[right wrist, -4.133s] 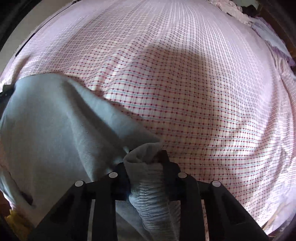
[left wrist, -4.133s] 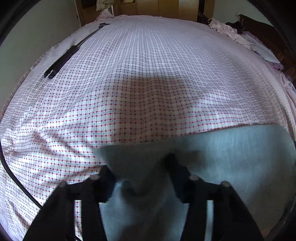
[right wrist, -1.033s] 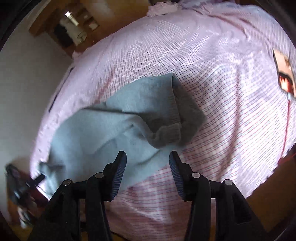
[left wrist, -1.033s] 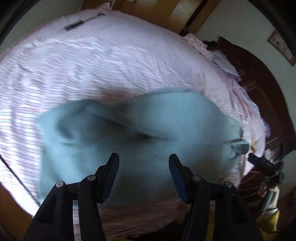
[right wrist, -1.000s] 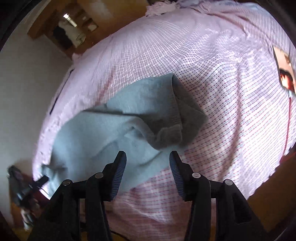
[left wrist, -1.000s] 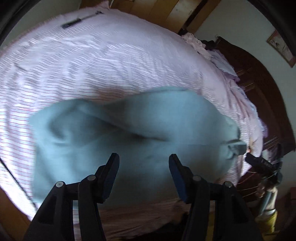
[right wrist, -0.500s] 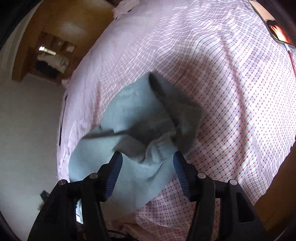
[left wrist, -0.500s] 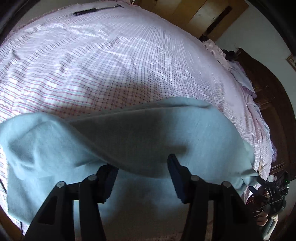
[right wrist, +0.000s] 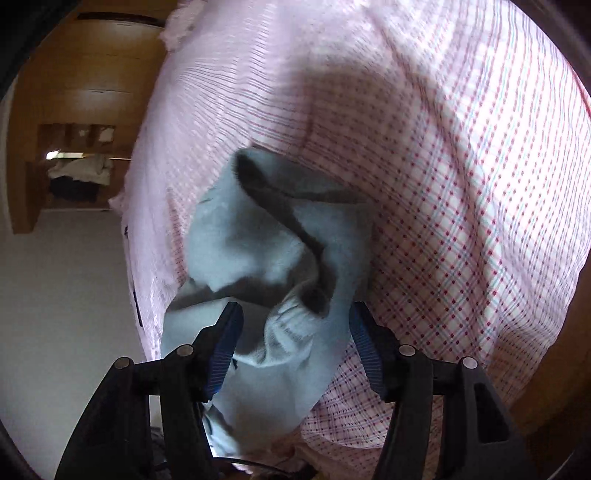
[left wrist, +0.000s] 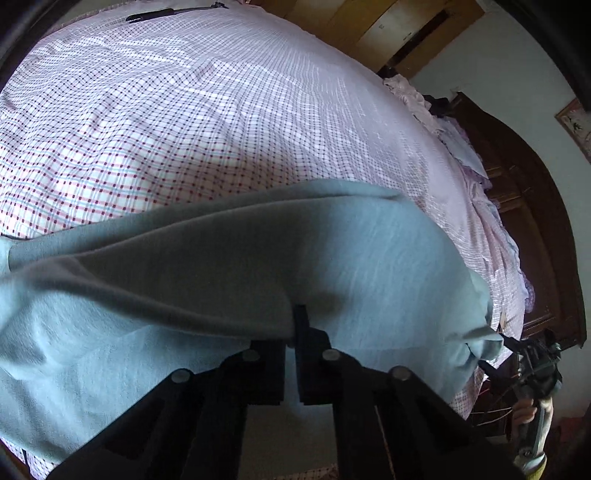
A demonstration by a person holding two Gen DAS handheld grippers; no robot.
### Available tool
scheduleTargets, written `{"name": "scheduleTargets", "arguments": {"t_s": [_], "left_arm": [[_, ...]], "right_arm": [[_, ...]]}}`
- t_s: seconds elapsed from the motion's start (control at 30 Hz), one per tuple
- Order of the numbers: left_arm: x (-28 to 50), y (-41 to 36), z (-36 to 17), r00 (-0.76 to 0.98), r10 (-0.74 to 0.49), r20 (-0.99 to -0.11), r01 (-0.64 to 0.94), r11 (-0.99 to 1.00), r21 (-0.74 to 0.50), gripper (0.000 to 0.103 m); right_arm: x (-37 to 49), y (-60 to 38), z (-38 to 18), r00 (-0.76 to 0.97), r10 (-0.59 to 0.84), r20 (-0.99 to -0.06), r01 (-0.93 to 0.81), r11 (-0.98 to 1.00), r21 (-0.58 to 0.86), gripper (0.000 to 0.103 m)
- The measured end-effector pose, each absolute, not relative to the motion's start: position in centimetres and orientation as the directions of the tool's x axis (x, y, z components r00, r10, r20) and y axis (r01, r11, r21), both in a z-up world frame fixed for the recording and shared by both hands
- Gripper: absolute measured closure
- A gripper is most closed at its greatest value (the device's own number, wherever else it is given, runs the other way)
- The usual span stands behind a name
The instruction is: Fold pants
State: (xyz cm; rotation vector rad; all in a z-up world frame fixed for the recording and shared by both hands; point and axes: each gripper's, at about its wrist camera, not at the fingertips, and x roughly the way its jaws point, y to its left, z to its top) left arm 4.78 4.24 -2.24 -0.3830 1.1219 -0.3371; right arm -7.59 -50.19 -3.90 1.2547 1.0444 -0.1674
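Grey-blue fleece pants [left wrist: 229, 280] lie rumpled along the lower edge of the checked bed [left wrist: 184, 110], fold barely begun: left gripper [left wrist: 291, 332] jaws pinch a ridge, right gripper [right wrist: 295, 343] jaws straddle the cuff unclosed, flattening remains

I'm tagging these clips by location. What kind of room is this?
Most likely a bedroom: a wide bed under a pink checked sheet, a dark carved wooden headboard at its far end, and wooden wardrobe doors behind. Grey-blue pants lie on the bed.

Both tongs are matte black plastic, the right tongs [right wrist: 293, 332] with ribbed blue pads [right wrist: 225, 347] and round silver screws.
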Motion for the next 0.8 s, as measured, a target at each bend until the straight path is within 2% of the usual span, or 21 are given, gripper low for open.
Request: {"name": "scheduleTargets", "arguments": {"t_s": [0.07, 0.1, 0.17, 0.33, 0.47, 0.8], "left_arm": [[4.3, 4.7, -1.9, 0.396, -0.457, -0.797, 0.081, 0.882, -0.465, 0.100], [4.1, 4.7, -1.7, 0.396, -0.462, -0.793, 0.090, 0.879, -0.467, 0.100], [3.6, 4.8, -1.3, 0.395, -0.468, -0.791, 0.107, 0.878, -0.466, 0.100], [2.5, 5.1, -0.1, 0.406, -0.478, -0.779, 0.151, 0.876, -0.458, 0.100], [1.5, 5.3, 1.2, 0.416, -0.496, -0.763, 0.179, 0.867, -0.466, 0.100], [1.0, 4.9, 1.6, 0.413, -0.499, -0.762, 0.197, 0.866, -0.460, 0.100]], "right_arm": [[-7.1, -50.2, -3.9, 0.531, 0.419, -0.737, 0.629, 0.387, 0.674, 0.077], [-6.7, -50.1, -3.7, 0.515, 0.413, -0.751, 0.633, 0.408, 0.658, 0.078], [-5.9, -49.5, -3.1, 0.498, 0.405, -0.766, 0.626, 0.444, 0.642, 0.087], [-4.8, -48.3, -0.1, 0.479, 0.365, -0.798, 0.577, 0.554, 0.600, 0.090], [-5.0, -47.7, 0.9, 0.431, 0.319, -0.844, 0.582, 0.616, 0.530, 0.087], [-6.3, -49.0, -2.1, 0.474, 0.393, -0.788, 0.646, 0.453, 0.614, 0.081]]}}
